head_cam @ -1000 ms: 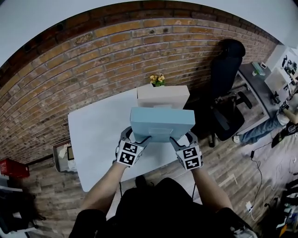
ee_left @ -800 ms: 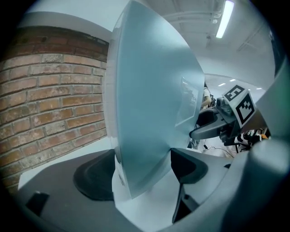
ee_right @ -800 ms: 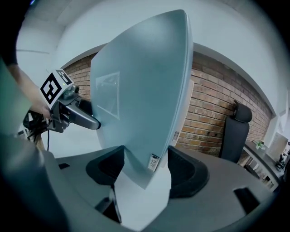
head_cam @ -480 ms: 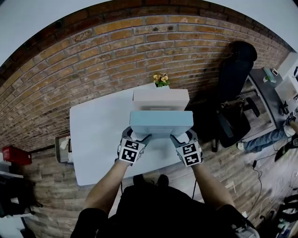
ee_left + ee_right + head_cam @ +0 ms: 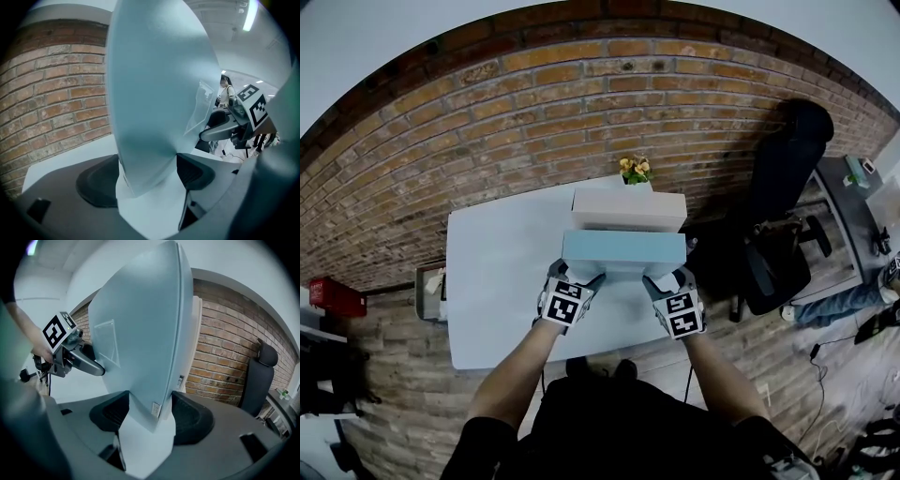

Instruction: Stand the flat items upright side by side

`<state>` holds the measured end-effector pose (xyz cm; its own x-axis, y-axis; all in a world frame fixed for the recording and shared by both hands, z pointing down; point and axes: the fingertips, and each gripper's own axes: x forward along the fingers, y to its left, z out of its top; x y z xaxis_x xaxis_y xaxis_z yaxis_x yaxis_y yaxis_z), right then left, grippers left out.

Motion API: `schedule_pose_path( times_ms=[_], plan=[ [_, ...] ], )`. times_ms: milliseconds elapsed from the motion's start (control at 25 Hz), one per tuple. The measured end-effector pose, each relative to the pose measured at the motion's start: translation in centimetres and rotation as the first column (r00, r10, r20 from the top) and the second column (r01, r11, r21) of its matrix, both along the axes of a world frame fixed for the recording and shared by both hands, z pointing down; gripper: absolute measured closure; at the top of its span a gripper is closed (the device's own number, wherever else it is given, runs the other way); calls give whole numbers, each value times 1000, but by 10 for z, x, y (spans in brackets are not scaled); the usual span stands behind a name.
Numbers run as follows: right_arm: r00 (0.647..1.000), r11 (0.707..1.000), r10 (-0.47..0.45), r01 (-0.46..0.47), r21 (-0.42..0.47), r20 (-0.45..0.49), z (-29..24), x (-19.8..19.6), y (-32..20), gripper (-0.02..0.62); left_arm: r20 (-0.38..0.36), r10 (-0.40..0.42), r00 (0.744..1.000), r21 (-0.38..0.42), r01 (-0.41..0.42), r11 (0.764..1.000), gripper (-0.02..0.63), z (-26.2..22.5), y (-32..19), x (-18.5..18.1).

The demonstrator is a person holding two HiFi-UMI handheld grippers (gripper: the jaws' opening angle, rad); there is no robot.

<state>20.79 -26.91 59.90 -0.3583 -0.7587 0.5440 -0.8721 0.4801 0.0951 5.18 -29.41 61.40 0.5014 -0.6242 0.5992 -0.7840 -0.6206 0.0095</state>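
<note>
Gripping the light blue flat box (image 5: 623,251) at its lower corners, the left hand-held gripper (image 5: 581,277) and right hand-held gripper (image 5: 662,279) are both clamped on it. It's upright, just in front of the beige box (image 5: 628,210) near the worktop's (image 5: 497,281) far edge.

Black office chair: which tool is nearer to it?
Right. The right tool grips the blue box at the end nearest the chair; the left tool grips the far end.
</note>
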Motion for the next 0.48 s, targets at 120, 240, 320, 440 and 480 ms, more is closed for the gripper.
schedule_pose_path(
  times_ms=[120, 240, 320, 440, 480],
  plan=[
    [1000, 1000, 2, -2, -1, 4, -1, 0, -5, 304, -13, -2, 1000, 0, 2, 1000, 204, -2, -5, 1],
    [1000, 1000, 7, -7, -1, 5, -3, 3, -9, 304, -16, 1, 1000, 5, 0, 1000, 204, -5, -9, 3],
    [1000, 1000, 11, -11, -2, 5, -4, 5, -10, 304, -18, 6, 1000, 7, -6, 1000, 204, -6, -11, 6],
    [1000, 1000, 16, -16, -1, 0, -3, 7, -11, 304, -22, 12, 1000, 9, -12, 1000, 204, -5, -13, 9],
    [1000, 1000, 17, -17, -1, -1, -3, 8, -11, 304, -22, 13, 1000, 9, -13, 1000, 204, -4, -14, 9]
  ],
)
